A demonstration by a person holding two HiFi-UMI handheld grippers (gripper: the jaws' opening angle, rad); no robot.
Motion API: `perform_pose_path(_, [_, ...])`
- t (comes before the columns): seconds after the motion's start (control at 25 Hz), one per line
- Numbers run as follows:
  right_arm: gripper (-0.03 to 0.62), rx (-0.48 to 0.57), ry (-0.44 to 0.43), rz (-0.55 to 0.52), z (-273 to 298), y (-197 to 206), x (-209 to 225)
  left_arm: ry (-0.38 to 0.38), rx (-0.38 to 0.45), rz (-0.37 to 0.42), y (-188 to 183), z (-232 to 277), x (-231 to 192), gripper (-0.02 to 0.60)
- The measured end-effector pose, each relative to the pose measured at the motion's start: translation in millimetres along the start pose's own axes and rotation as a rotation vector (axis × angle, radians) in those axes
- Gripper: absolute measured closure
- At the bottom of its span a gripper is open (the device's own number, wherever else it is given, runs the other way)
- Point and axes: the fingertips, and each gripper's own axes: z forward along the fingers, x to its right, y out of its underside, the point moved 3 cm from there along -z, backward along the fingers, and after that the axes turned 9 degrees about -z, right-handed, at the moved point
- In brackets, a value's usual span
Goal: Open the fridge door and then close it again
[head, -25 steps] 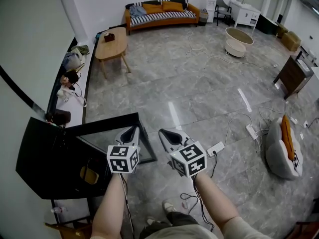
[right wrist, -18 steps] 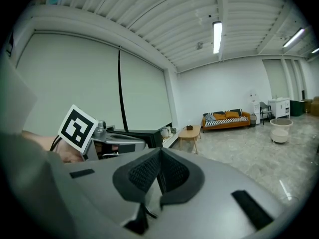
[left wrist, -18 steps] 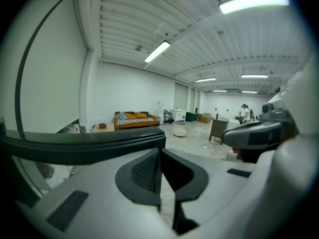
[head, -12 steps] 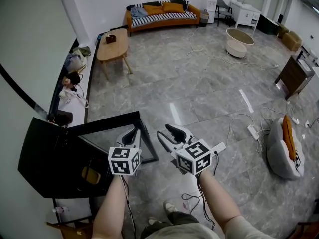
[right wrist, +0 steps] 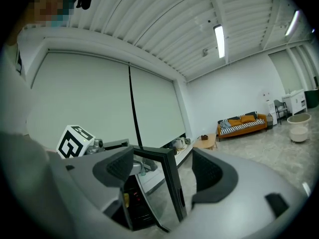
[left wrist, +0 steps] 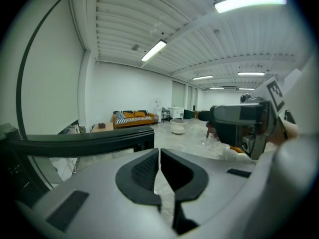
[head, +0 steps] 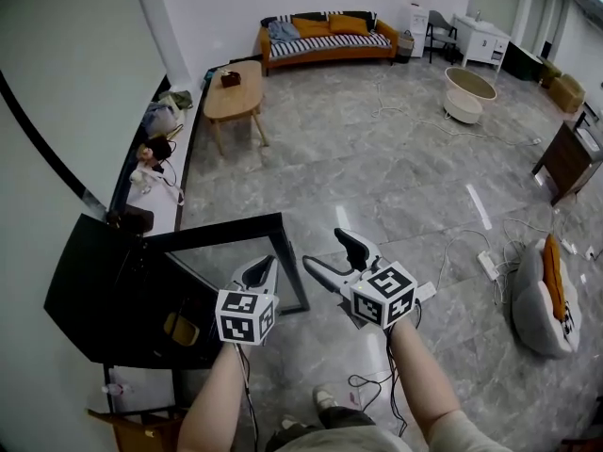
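My right gripper [head: 325, 250] has just spread wide round the fridge door [head: 231, 252], I think (left gripper [head: 267, 264] pinched together, empty); unheld, it may swing.

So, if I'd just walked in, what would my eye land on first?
Probably the two hand-held grippers low in the middle, each with a black-and-white marker cube: the left gripper has its jaws together, the right gripper has just been opening its jaws, with nothing gripped. Just left of them a black fridge stands with its glass door swung open, and an orange sofa sits against the far wall.
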Motion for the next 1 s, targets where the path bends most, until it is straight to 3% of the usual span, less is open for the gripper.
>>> perform_pose_path(0.48, [0.258, -0.052, -0.147, -0.109, 42, -7, -2, -0.038, 0.027, -0.006, -3, -30, -19, 0.572])
perform_pose_path(0.64, [0.258, -0.093, -0.203, -0.191, 60, -1, -7, -0.05, 0.032, -0.001, -5, -37, -25, 0.572])
perform_pose_path(1.0, [0.258, -0.105, -0.282, -0.147, 103, 16, 5, -0.067, 0.037, 0.0, -10, -46, -46, 0.571])
